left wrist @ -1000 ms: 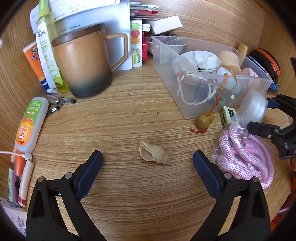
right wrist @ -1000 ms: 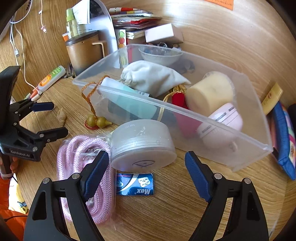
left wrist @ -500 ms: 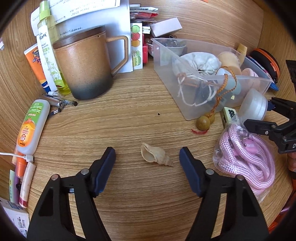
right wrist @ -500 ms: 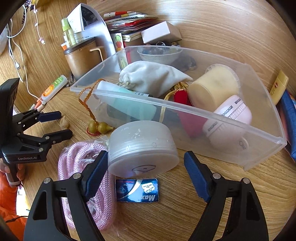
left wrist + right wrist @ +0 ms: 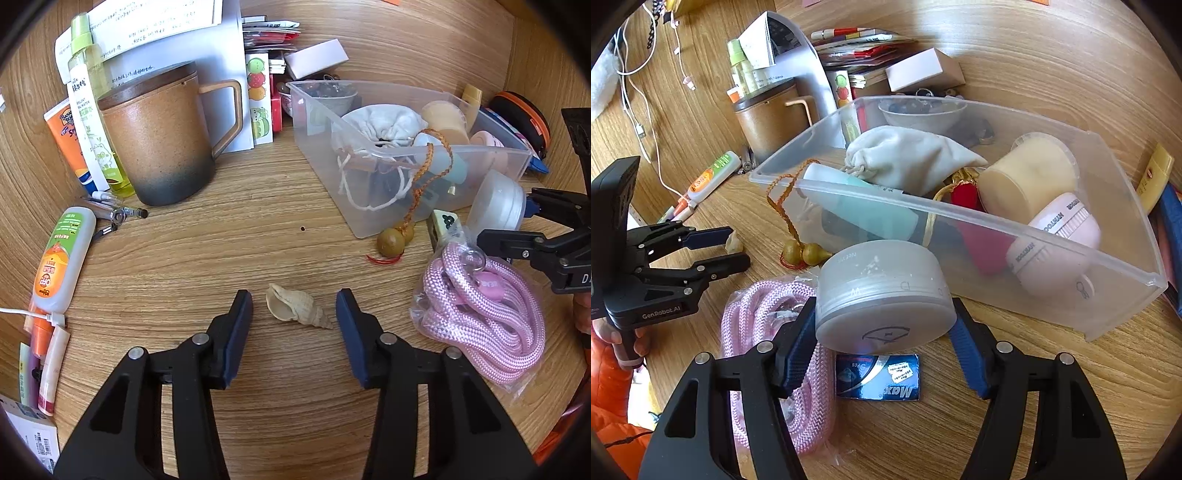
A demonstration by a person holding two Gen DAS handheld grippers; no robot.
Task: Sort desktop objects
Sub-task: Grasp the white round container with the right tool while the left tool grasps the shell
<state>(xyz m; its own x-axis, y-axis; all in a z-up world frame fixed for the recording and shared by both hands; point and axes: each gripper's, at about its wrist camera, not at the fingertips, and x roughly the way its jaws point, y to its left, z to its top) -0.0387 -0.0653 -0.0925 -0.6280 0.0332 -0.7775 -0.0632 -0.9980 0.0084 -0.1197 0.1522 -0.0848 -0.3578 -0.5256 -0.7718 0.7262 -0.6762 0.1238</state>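
L gripper [image 5: 294, 308] closing, seashell [image 5: 295, 311] between pads, untouched: light, brittle; grip mid-body. R gripper [image 5: 882, 330] closing round frosted jar [image 5: 882, 295], slippery.

So the little beige spiral seashell [image 5: 295, 309] is lying on its side on the wood desk, low in the middle of my left wrist view, pointed tip aimed lower right, opening facing up-left. The frosted round container [image 5: 882, 295] sits flat low-center in my right wrist view, right against the clear plastic bin [image 5: 1027, 236], over a blue packet [image 5: 878, 376].
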